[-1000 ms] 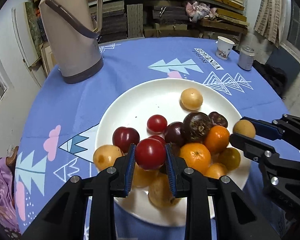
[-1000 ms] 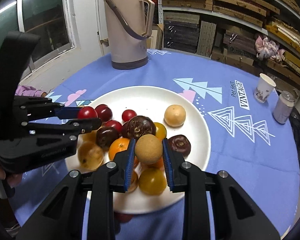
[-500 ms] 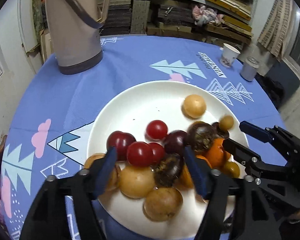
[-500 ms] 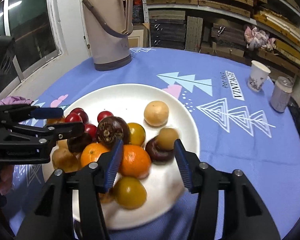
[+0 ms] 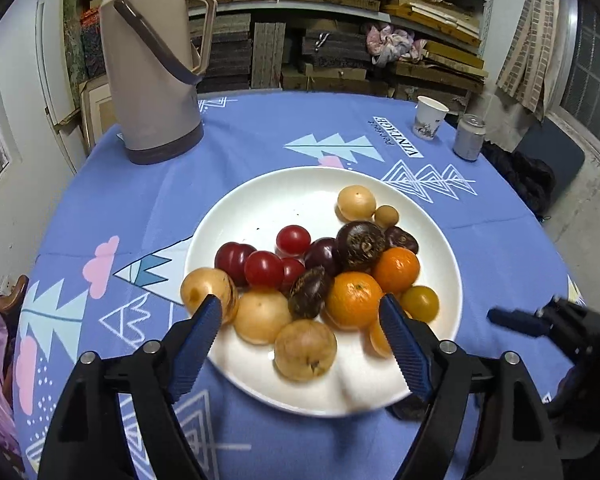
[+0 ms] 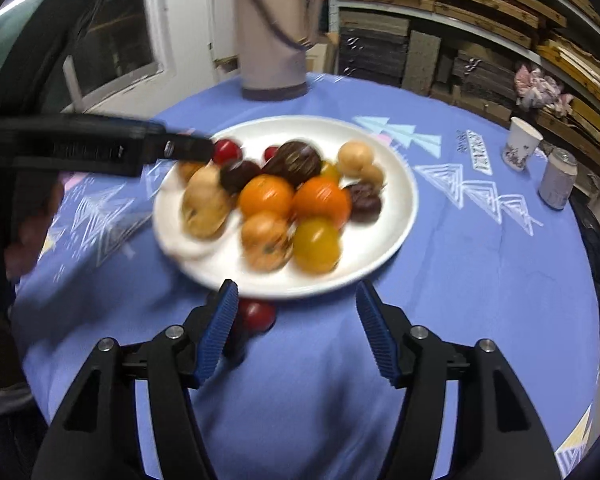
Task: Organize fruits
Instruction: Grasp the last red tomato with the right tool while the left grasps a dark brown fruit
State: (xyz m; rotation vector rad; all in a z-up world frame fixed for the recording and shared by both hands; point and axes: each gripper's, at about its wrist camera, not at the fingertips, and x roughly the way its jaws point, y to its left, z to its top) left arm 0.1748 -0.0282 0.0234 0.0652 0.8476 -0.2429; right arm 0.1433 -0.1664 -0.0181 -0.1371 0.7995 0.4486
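The fruits sit heaped on a white plate point(image 5: 440, 280) near the middle of the desk point(image 5: 260, 140), while one red plum point(image 6: 258, 315) lies on the cloth just off the plate's near rim. The left gripper point(image 5: 300, 344) hangs over the near pile and the right gripper point(image 6: 296, 328) beside the stray plum; both sets of jaws are opening, empty. Plums and tomatoes look smooth, soft and bruisable, so a light squeeze across the widest part seems best.
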